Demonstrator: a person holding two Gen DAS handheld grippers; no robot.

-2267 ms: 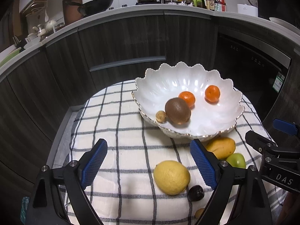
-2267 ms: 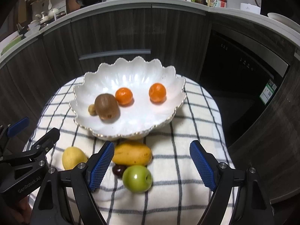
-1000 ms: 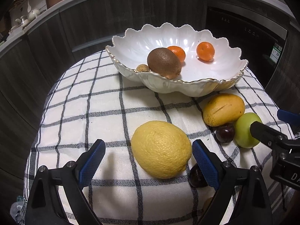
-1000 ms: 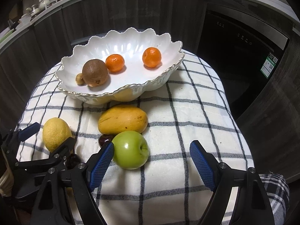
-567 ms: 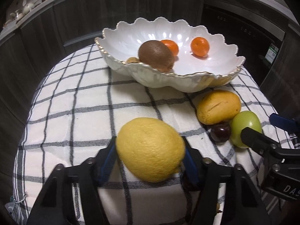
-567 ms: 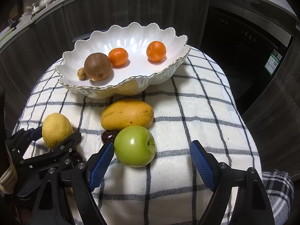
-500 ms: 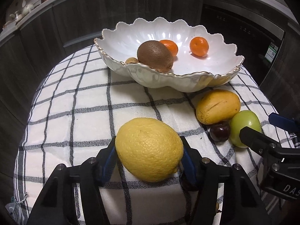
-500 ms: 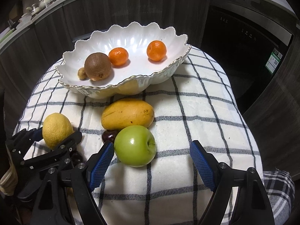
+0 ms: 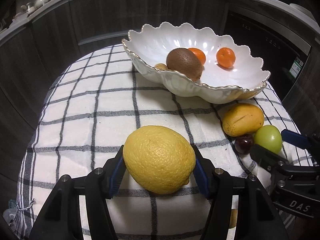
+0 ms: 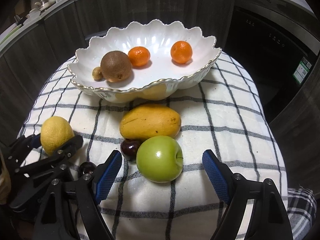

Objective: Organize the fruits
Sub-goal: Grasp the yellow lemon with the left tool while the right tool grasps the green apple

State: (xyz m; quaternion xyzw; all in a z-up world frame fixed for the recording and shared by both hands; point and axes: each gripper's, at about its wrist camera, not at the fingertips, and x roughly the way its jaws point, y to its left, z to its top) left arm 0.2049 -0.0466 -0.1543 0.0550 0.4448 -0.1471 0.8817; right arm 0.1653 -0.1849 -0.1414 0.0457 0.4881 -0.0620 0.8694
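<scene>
1. Sitting on the checked cloth over the tabletop, the lemon was yellow, oval and pebbly-skinned, with a small nub at one end, nearest the left wrist camera.
2. Left claw had just been closing, lemon between the jaws; both blue pads pressed its sides, clamped on it at roughly half spread.
3. White scalloped bowl with gilt rim stood at the far side of the cloth, holding a brown kiwi, two tangerines and one small tan fruit touching the kiwi.
4. Mango, yellow-orange, lay just in front of the bowl; green apple was just beside it, glossy, stem dimple facing right in the right wrist view.
5. Dark cherry was wedged between mango and apple; a second dark fruit lay by the left claw's frame.
6. Right claw stood wide apart, gripping nothing; apple sat between its fingertips, nearer the left pad, contact could not be told.
</scene>
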